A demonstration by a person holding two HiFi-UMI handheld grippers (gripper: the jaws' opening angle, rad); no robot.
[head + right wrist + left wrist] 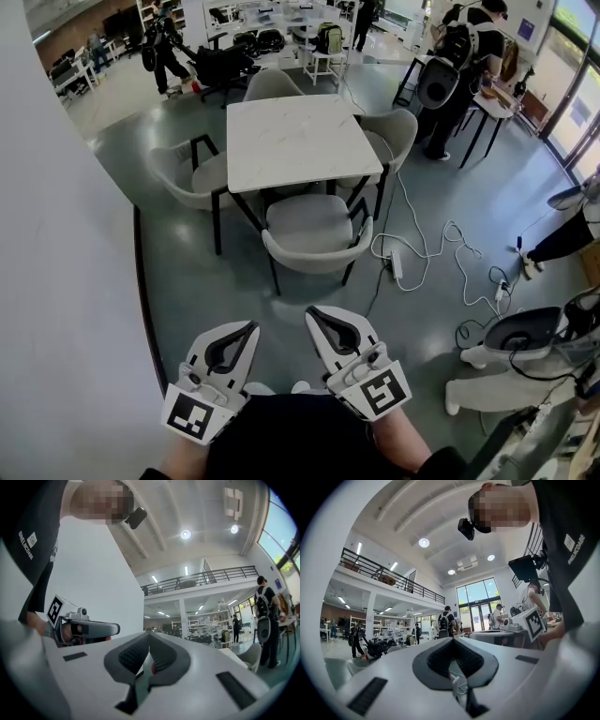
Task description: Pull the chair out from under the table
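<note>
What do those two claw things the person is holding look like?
The left hand-held gripper and right hand-held gripper are white, beak-shaped, with dark ridged pads inside. Each carries a cube of black-and-white square markers. The person wears a black shirt.

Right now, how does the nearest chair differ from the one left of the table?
The nearest chair's back faces the camera; the left chair's back faces left. The nearest chair stands at the table's near edge, the left chair at its left edge. Both grey, dark-legged.
</note>
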